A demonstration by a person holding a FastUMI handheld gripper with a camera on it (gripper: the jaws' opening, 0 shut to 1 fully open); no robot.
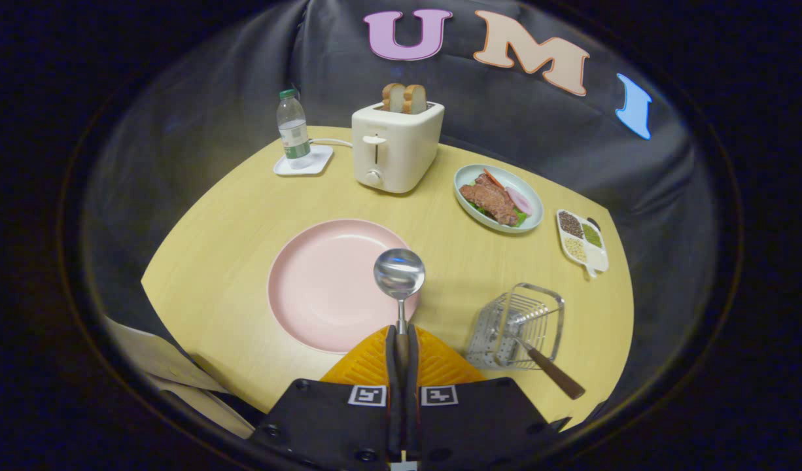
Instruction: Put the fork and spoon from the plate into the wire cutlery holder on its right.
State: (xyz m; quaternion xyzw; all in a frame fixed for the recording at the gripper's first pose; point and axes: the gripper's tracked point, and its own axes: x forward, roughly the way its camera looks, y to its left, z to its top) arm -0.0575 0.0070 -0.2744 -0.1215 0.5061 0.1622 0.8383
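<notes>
My gripper point(401, 343) pinches the spoon point(400, 278) by its handle, both fingers pressed on it, bowl raised over the right rim of the empty pink plate point(322, 288). The wire cutlery holder point(515, 327) stands to the plate's right, near the table point(244, 216) edge, with bare wood between the two. The fork point(538, 360) leans in it, brown handle jutting out toward the edge. Toaster point(394, 147), meat plate point(499, 196) and divided dish point(583, 243) sit well beyond.

The spoon point(400, 275) is clamped between the gripper point(401, 340) fingers, over the plate point(322, 288). The wire cutlery holder point(522, 324), right of the plate, is occupied by 1 fork point(545, 366).
</notes>
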